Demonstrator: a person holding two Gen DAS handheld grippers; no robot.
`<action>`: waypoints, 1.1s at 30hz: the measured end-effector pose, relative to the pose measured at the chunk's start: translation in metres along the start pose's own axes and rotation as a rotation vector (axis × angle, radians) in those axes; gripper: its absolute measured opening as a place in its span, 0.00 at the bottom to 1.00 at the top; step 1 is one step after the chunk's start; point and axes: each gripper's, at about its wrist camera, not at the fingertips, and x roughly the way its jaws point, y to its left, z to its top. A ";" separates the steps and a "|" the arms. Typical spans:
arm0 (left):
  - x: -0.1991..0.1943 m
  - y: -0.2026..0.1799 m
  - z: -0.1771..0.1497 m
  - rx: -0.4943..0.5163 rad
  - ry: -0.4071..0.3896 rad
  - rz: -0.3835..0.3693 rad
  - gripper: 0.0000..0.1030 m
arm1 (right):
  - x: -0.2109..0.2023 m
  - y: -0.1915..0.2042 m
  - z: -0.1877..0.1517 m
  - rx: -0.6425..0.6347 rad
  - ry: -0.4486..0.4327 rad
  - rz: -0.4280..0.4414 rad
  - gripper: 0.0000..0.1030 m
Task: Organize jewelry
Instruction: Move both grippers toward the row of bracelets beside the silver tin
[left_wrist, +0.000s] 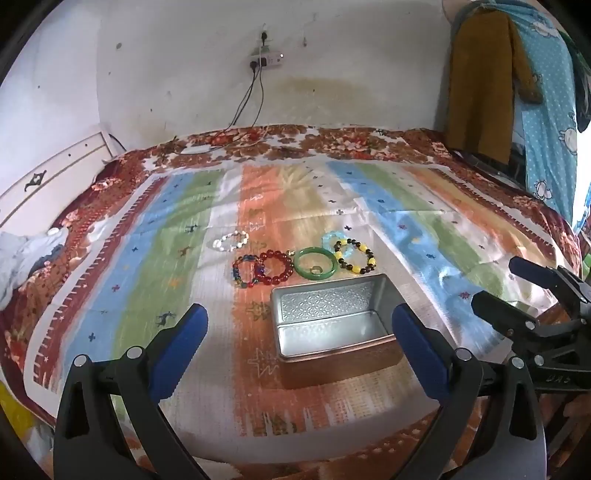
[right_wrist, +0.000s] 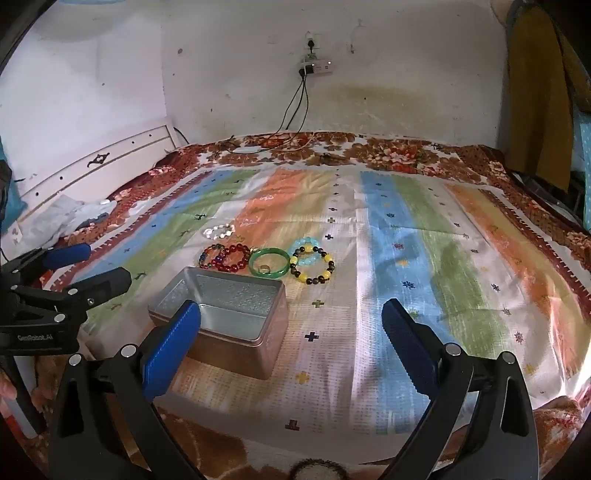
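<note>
We hold the left gripper (left_wrist: 299, 332) released above the near edge of the bed, its blue pads (left_wrist: 181, 339) spread wide with nothing between them. Our right gripper (right_wrist: 291, 339) is likewise released and holds nothing, hovering over the near side of the striped cloth (right_wrist: 406, 240).

The metal tin (left_wrist: 332, 321) stands open on the cloth near the bed's near edge, and its inside shows only bare metal. Just beyond its far wall the jewelry lies in a row. From the left end we see a multicoloured bead bracelet (left_wrist: 245, 271) overlapping a red bead bracelet (left_wrist: 275, 266), then a green bangle (left_wrist: 316, 264) with a small ring (left_wrist: 314, 270) lying inside its circle. At the right end a yellow-and-dark bead bracelet (left_wrist: 354, 256) overlaps a pale blue bracelet (left_wrist: 334, 240). A white bead bracelet (left_wrist: 231, 240) lies apart, a little farther toward the wall than the left end of the row.

At the far edge of the bed, cables (left_wrist: 255, 92) hang from a power strip (left_wrist: 266, 59) on the wall. A white headboard (right_wrist: 92, 166) runs along the bed's left edge, with crumpled fabric (right_wrist: 66, 218) beside it.
</note>
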 end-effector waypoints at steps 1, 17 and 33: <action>-0.001 -0.001 0.000 0.004 -0.003 0.004 0.95 | 0.000 0.000 0.000 -0.001 0.001 0.000 0.97; 0.008 0.001 -0.004 -0.009 0.049 -0.004 0.95 | 0.001 0.000 -0.001 0.006 0.009 -0.021 0.97; 0.006 0.008 -0.001 -0.032 0.065 0.016 0.95 | 0.006 -0.003 0.000 0.021 0.036 -0.041 0.97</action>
